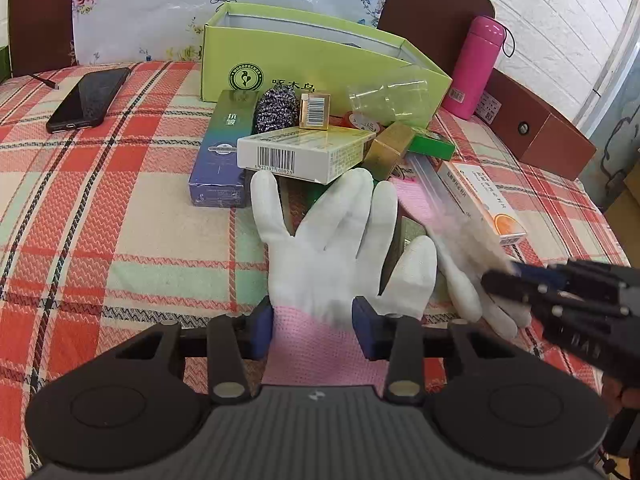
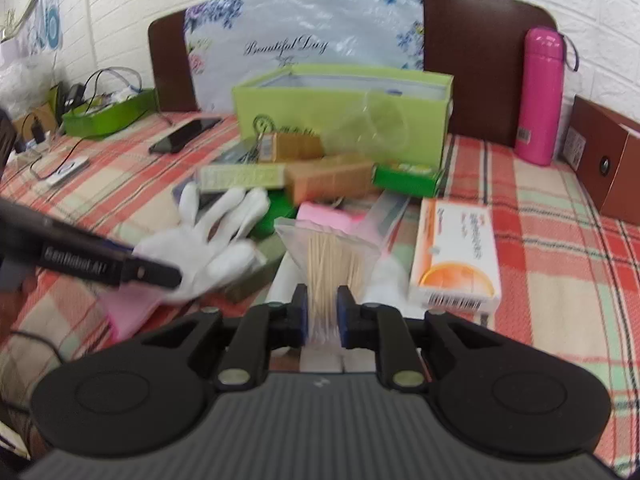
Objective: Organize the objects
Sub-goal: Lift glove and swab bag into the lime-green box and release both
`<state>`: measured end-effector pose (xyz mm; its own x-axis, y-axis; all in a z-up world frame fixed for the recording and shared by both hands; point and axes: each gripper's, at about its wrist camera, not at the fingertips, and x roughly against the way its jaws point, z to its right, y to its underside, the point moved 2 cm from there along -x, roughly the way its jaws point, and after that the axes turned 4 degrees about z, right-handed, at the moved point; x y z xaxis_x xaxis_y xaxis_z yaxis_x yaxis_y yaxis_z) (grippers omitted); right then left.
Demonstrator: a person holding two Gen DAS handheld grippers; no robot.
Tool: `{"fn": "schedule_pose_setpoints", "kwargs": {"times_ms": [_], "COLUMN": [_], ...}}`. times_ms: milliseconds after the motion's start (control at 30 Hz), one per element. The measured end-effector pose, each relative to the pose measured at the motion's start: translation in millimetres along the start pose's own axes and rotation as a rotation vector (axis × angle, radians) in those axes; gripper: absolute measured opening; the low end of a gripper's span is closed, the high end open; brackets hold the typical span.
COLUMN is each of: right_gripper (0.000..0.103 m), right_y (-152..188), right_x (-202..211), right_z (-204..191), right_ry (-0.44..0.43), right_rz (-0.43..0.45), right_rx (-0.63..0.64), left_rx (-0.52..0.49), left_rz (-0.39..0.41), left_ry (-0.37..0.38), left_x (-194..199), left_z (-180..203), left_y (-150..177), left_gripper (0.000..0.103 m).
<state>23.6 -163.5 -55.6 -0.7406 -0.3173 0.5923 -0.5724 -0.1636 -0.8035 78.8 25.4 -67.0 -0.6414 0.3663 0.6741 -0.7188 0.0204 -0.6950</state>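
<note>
The objects to be organized are lying in a loose pile on the plaid tablecloth [image 1: 120, 208], just in front of the open green box [image 1: 320, 64] that is the likely destination.

**Left gripper** [image 1: 316, 328]. The jaws are standing partly open on either side of the pink cuff of a white glove [image 1: 336, 240]. The glove is lying flat, fingers toward the pile. Whether the blue pads [image 1: 366, 332] are pressing on the cuff cannot be told from the left wrist view; a narrow gap appears to be showing at the left pad.

**Right gripper** [image 2: 322, 312]. The jaws are standing narrow and are clamping a clear bag of toothpicks [image 2: 332, 260] near its lower end. The bag is fanning out above the pads.

**Pile contents.** A white barcode carton [image 1: 308, 156], a dark blue box [image 1: 224, 152], a steel scourer [image 1: 278, 106], a gold box [image 1: 390, 152] and an orange-printed carton [image 2: 456, 256] are resting against or just beside one another. A second glove [image 1: 472, 280] is lying under the right gripper.

**Hazards, as judged:**

1. The cuff fabric is thin and limp. A closure taking only one layer is likely to slip off on lifting.
2. The glove fingertips are touching the white barcode carton. Dragging the glove risks shifting the stack.
3. The toothpick bag is slick and top-heavy. A tilt of the right gripper could let it slide out or spill.
4. Both grippers are working close together; crossing paths toward the box risks a collision.
</note>
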Motion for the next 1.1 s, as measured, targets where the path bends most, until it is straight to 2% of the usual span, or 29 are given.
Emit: {"fn": "schedule_pose_setpoints", "kwargs": {"times_ms": [33,67,100,133,167,233,333,433,500,533,567,600,633,667,767,1100], "right_gripper": [0.032,0.046,0.049,0.049,0.049,0.049,0.049,0.049,0.049,0.049,0.049,0.048,0.04,0.037,0.027,0.026], "right_y": [1.2,1.4,1.0,1.0,0.9,1.9,3.5,3.7,3.8,3.7,3.9,4.3,4.7,4.9,3.5,-11.1], "right_x": [-1.0,-1.7,-2.3,-3.0,-4.6,-7.8,-8.5,-10.9,-13.6,-15.5,-16.7,-17.5,-17.9,-17.8,-13.9,9.6], "right_z": [-0.5,-0.4,-0.8,-0.8,-0.6,0.7,2.5,2.3,2.8,2.6,2.3,1.9,1.4,1.2,2.2,3.8], "right_ry": [-0.006,-0.001,0.009,0.015,0.017,0.02,0.02,0.022,0.025,0.027,0.026,0.026,0.023,0.02,0.018,-0.029], "right_rz": [-0.002,-0.002,0.002,0.004,0.001,-0.008,-0.009,-0.012,-0.016,-0.018,-0.021,-0.024,-0.028,-0.032,-0.026,0.023], "right_rx": [-0.006,-0.016,-0.02,-0.018,-0.018,-0.028,-0.046,-0.051,-0.059,-0.063,-0.061,-0.059,-0.055,-0.051,-0.052,-0.085], "left_rx": [0.001,0.005,0.008,0.008,0.001,-0.017,-0.019,0.002,0.011,0.008,-0.002,-0.024,-0.037,-0.032,-0.011,-0.078], "left_rz": [0.004,0.012,0.015,0.014,0.018,0.02,0.01,0.008,0.009,0.014,0.015,0.015,0.01,0.002,0.003,0.108], "left_ry": [0.003,0.005,0.004,-0.002,-0.009,-0.016,0.003,0.014,0.02,0.019,0.015,0.011,0.01,0.017,0.033,0.051], "left_x": [0.2,0.3,-1.1,-3.1,-5.3,-8.9,-9.4,-11.1,-13.3,-13.7,-14.4,-14.8,-14.9,-14.8,-9.1,39.3], "left_z": [0.4,0.6,1.3,1.9,2.9,4.1,3.6,-0.7,0.3,1.7,3.5,5.8,7.0,6.1,1.8,13.5], "left_y": [-0.4,-1.2,-1.6,-2.3,-2.9,-4.1,-5.9,-8.0,-9.4,-9.7,-9.6,-9.3,-8.7,-8.3,-7.3,-28.0], "left_gripper": [0.043,0.048,0.053,0.066,0.069,0.068,0.036,0.036,0.044,0.045,0.041,0.034,0.013,0.007,0.006,0.005]}}
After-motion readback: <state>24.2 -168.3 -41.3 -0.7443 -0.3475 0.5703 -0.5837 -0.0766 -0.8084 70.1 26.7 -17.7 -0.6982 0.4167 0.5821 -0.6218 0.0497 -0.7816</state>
